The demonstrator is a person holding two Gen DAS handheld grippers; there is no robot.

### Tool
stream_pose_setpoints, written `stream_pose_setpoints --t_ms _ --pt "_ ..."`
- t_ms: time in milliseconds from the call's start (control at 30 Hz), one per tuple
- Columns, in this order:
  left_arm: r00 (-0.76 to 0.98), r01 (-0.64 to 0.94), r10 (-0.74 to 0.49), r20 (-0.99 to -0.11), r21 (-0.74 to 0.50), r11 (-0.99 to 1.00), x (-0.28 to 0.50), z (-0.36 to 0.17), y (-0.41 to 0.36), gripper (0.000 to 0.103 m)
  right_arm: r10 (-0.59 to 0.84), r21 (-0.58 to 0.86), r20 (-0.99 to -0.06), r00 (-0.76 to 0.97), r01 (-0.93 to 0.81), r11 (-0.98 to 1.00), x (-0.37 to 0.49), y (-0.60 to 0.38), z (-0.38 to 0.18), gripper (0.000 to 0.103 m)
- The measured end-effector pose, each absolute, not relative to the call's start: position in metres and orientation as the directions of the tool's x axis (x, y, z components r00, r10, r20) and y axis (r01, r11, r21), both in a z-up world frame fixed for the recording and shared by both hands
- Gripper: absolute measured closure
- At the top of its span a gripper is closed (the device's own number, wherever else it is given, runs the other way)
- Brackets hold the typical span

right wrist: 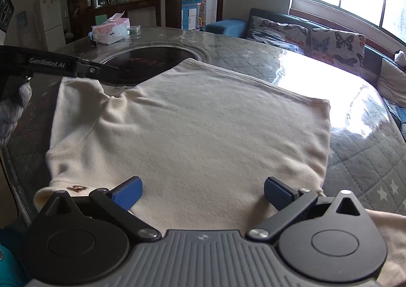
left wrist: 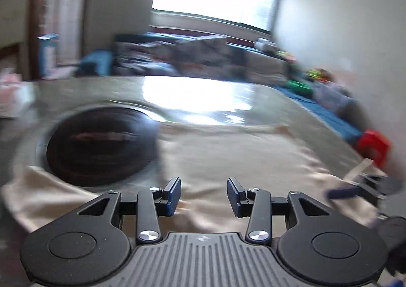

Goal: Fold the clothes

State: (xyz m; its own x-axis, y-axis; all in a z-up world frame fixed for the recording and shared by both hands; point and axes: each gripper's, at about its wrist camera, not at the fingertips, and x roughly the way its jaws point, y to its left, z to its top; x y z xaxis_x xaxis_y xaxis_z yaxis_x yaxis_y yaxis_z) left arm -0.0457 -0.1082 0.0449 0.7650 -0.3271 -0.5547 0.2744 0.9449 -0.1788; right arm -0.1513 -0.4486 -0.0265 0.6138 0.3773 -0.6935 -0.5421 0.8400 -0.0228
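A cream shirt [right wrist: 192,119] lies spread flat on the glass-topped table [right wrist: 360,160], with one sleeve [right wrist: 76,99] stretching out to the left. My right gripper [right wrist: 203,193] hovers open over the shirt's near edge, with nothing between its blue pads. In the blurred left wrist view my left gripper [left wrist: 204,195] is open above the shirt [left wrist: 228,150], its jaws empty. From the right wrist view, the left gripper [right wrist: 111,68] reaches in over the sleeve's far end. The right gripper [left wrist: 355,188] shows as a blur at the right edge.
A dark round inset [right wrist: 152,58] sits in the table beyond the shirt. A tissue pack [right wrist: 110,30] stands at the far left of the table. A sofa with butterfly cushions [right wrist: 330,43] runs under the window. A grey sleeve [right wrist: 12,109] is at the left edge.
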Motion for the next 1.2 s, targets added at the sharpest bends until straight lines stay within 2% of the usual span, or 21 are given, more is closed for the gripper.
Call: stream_pose_setpoints --t_ms 33,233,833,967,1133,1200 --pt "0.748 0.297 -0.353 -0.561 -0.192 0.935 -0.044 0.042 -0.113 0.060 0.377 -0.022 -0.694 0.614 -0.542 0.840 -0.152 -0.449 -0.027 0.000" --pt "0.708 0.263 -0.316 -0.632 -0.180 0.948 -0.038 0.019 -0.103 0.062 0.381 -0.012 -0.693 0.612 -0.538 0.843 -0.154 -0.453 -0.029 0.000" --pt "0.718 0.272 -0.277 -0.638 -0.109 0.956 -0.036 0.018 -0.109 0.062 0.392 -0.004 -0.681 0.618 -0.538 0.843 -0.154 -0.469 -0.020 0.000" --pt "0.720 0.275 -0.274 -0.638 -0.100 0.956 -0.037 0.017 -0.111 0.059 0.394 0.008 -0.665 0.635 -0.521 0.854 -0.136 -0.470 -0.014 0.000" --pt "0.711 0.278 -0.286 -0.643 -0.117 0.953 -0.035 0.018 -0.108 0.059 0.377 0.051 -0.698 0.608 -0.483 0.874 -0.116 -0.480 -0.024 0.000" --pt "0.702 0.279 -0.294 -0.649 -0.130 0.951 -0.033 0.020 -0.109 0.055 0.377 0.050 -0.699 0.608 -0.485 0.873 -0.114 -0.485 -0.025 0.000"
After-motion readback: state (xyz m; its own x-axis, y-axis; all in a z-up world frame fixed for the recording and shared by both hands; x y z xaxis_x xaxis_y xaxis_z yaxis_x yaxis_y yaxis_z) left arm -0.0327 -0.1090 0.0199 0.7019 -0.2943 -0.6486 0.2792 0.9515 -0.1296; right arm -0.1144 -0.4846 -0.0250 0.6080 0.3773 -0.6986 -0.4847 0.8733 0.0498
